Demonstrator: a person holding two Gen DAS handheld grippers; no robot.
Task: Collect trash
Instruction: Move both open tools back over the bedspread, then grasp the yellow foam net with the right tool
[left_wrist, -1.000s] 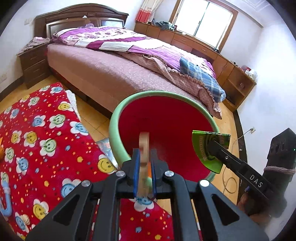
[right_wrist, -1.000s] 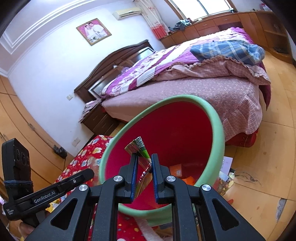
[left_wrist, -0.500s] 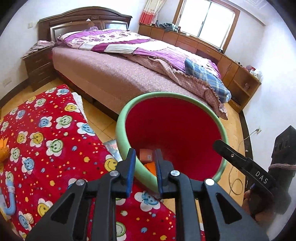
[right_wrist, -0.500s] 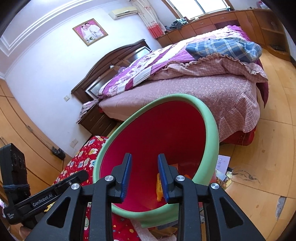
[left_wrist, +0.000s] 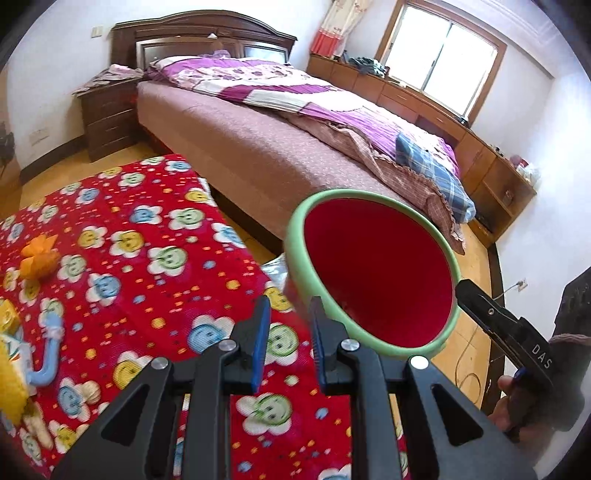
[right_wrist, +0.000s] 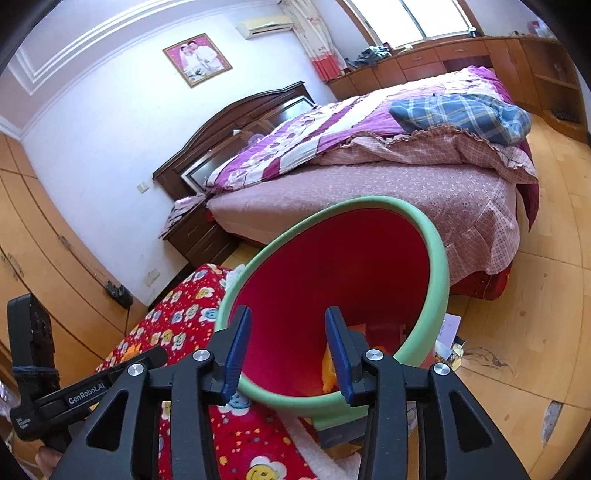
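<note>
Right gripper (right_wrist: 288, 354) is hanging over the near rim of the bin (right_wrist: 436, 258), its jaws well apart and just now widening, nothing between the pads; that fits a piece let go into the bin. Left gripper (left_wrist: 286, 339) is pointing down at the red mat (left_wrist: 129, 266) beside the bin, its jaws parted only a little, with nothing between them, probably heading for the next piece.

Both grippers are working close to the bin because it stands at the mat's edge, tilted mouth toward them, which makes dropping easy. Inside, low against the red wall, trash (right_wrist: 328, 369) is lying: at least one orange scrap and what looks like a reddish box or two; the exact number is hard to tell.

Out on the mat, more things are waiting: one orange crumpled piece (left_wrist: 38, 258), one pale blue hooked thing (left_wrist: 48, 354), and a yellow item cut off at the frame's left edge. Some paper is lying on the floor just behind the bin.

Counted: two grippers, one bin, one mat, one bed (left_wrist: 280, 147) beyond
</note>
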